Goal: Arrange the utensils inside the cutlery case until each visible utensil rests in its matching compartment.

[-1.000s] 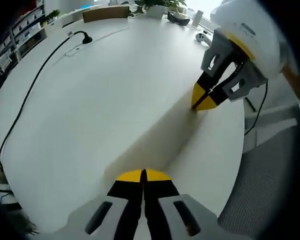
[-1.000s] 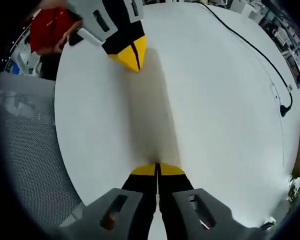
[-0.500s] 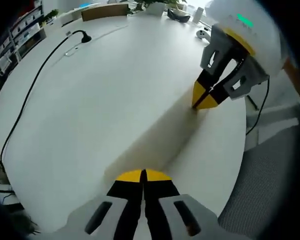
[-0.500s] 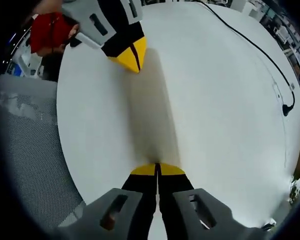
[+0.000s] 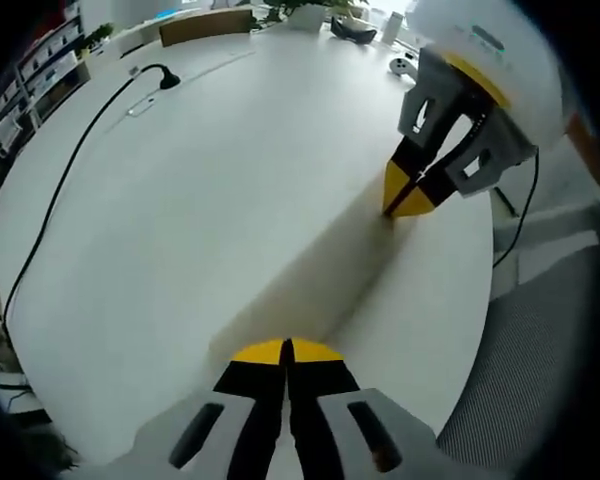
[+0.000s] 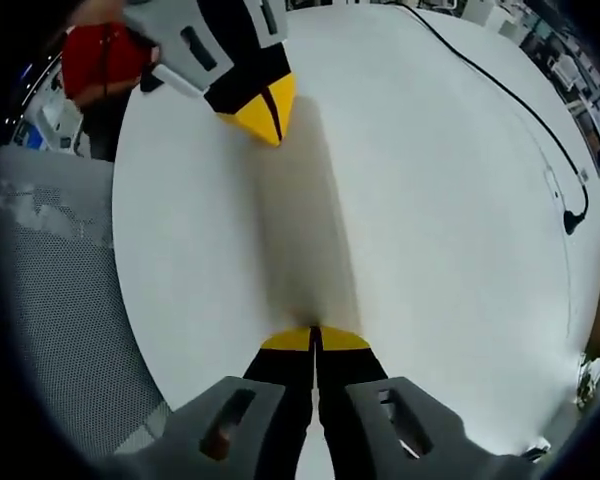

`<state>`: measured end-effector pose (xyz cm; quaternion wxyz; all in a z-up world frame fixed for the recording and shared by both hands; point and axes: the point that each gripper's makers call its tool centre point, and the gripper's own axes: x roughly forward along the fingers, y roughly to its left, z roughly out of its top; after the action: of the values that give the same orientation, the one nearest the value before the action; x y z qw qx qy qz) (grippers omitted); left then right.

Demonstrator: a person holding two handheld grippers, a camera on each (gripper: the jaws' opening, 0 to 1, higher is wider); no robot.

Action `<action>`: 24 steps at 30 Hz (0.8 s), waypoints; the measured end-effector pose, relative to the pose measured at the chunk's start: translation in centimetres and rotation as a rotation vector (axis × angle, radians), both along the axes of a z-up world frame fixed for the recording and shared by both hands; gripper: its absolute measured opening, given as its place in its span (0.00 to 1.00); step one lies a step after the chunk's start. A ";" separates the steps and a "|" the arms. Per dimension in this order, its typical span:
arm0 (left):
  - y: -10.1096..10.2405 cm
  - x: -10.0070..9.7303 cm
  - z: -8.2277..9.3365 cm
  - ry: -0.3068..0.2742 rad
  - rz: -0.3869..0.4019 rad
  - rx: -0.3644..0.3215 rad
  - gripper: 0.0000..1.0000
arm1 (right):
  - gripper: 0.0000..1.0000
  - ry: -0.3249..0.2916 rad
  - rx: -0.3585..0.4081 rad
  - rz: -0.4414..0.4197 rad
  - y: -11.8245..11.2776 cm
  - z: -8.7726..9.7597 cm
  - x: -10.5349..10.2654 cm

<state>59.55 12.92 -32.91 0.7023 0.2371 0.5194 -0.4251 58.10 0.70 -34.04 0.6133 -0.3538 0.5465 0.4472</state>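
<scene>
Oddly, no cutlery case or utensil can be made out on the white table (image 5: 180,230) at this moment, so where the task's things lie cannot be told from these 2 views.

Left gripper (image 5: 286,350): jaws together, yellow tips meeting, nothing between them. Tips low over the tabletop, near its edge.

Right gripper (image 6: 314,338): jaws likewise together, gripping nothing. It also appears from the other side, in the left gripper view, tips pointing down at the table. The 2 grippers face each other across a bare stretch of table, well apart, a soft band of shadow between them.

Handling, as a judgement only: utensils are likely stiff, light and smooth, prone to slide or pivot between narrow tips. Best hold would be mid-handle, across the narrow width, so the piece hangs level and drops lengthwise into its slot. A case, if light, could skid when nudged; one gripper may need to steady it.

Around:
- black cable (image 5: 70,170) running across the far side of the table to a small black plug end (image 5: 168,76).
- grey mesh chair (image 5: 540,370) just beside the table edge, near both grippers.
- potted plant (image 5: 310,10) and small dark items at the far rim, too small to name.
- a red object (image 6: 98,62) past the table edge; a person's hand holds the left gripper nearby.

Nothing stands between the 2 grippers. The cable lies well away from them.
</scene>
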 end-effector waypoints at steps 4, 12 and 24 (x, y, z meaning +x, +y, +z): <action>-0.1 0.1 0.0 -0.004 -0.006 0.007 0.00 | 0.00 0.004 0.004 0.008 0.0 0.1 0.0; 0.5 -0.3 0.2 0.012 0.014 -0.066 0.01 | 0.02 0.012 0.198 -0.010 0.0 1.0 -0.2; -1.0 2.3 3.7 -0.323 -0.207 -0.356 0.70 | 0.57 -0.110 0.255 0.011 -1.4 1.2 -0.6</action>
<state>61.90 11.90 -29.25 0.7597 0.2266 0.2906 -0.5358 57.54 -0.65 -32.88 0.6800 -0.2999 0.4488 0.4963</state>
